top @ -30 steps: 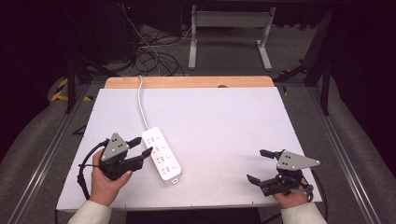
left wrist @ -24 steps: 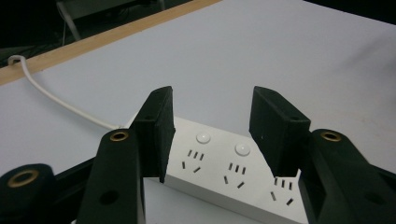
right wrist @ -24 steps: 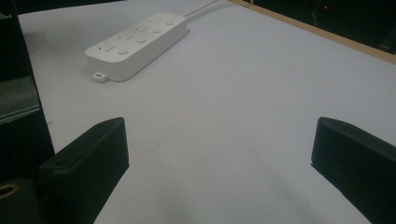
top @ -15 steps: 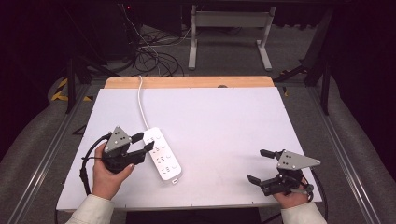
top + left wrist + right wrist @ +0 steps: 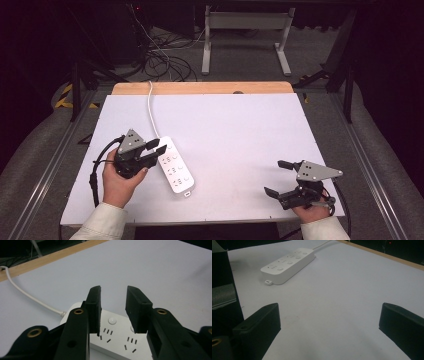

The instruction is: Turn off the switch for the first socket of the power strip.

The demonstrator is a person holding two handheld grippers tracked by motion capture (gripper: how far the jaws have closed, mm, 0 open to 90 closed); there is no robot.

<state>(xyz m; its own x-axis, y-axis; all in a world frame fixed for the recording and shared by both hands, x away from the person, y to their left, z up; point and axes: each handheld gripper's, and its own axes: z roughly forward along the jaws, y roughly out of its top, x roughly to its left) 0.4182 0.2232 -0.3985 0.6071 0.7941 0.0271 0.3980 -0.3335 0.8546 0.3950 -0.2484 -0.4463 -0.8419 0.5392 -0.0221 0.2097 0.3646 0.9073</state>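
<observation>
Hovering over the far end of the power strip [image 5: 173,164], the left tool [image 5: 156,153] has its jaws partly spread and has just been closing them, with nothing pinched: in the left gripper view the strip's [image 5: 117,340] socket face and round switch buttons show through the gap below the jaws, not between the pads. That strip lies flat on the left half of the white desk [image 5: 240,135], angled, its white cord [image 5: 150,107] running off the far edge. It looks a rigid plastic bar, light, smooth and probably slippery on top, so the narrow long sides seem the safer place to take hold, across the width near the cord end. The cord may tug back when it is lifted. Over at the near right, the right tool [image 5: 275,177] rests with jaws spread wide, well apart from the strip. Hard to tell whether the left jaws already touch the casing; the strip's near side is hidden behind them, and where the cord ends is lost in the dark.
</observation>
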